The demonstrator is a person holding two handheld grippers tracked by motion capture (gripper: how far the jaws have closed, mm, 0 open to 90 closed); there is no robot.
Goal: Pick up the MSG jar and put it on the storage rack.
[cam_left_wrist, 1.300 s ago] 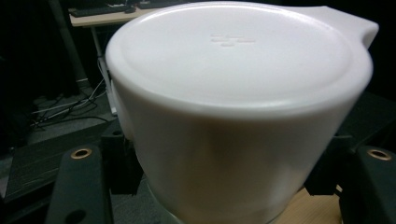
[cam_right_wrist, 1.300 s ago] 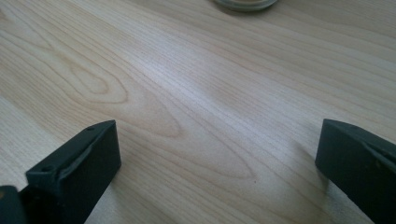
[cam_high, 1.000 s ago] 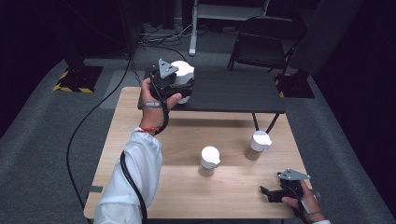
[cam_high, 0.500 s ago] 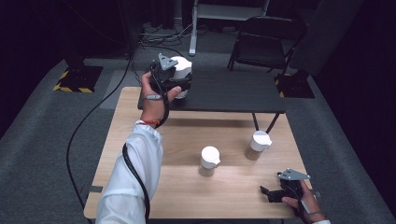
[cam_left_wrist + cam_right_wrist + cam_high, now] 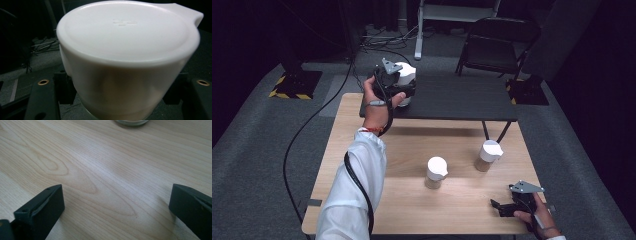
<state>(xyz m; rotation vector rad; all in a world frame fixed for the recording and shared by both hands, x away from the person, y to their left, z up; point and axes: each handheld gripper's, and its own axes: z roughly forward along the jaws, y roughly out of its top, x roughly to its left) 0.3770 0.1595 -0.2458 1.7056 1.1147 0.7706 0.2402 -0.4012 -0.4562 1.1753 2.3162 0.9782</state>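
L hand-held gripper (image 5: 404, 85) is clamping a white-lidded jar (image 5: 405, 76), jaws pressing on both sides of it, w/ the jar sitting over the near-left corner of the black tabletop (image 5: 462, 100); whether it's touching the surface can't be told. R hand-held gripper (image 5: 498, 206) is resting low at the near-right of the wooden tabletop (image 5: 412, 145), jaws spread wide w/ nothing between. Two more white-lidded jars (image 5: 436, 172) (image 5: 487, 155) are standing mid-tabletop, apart from each other.
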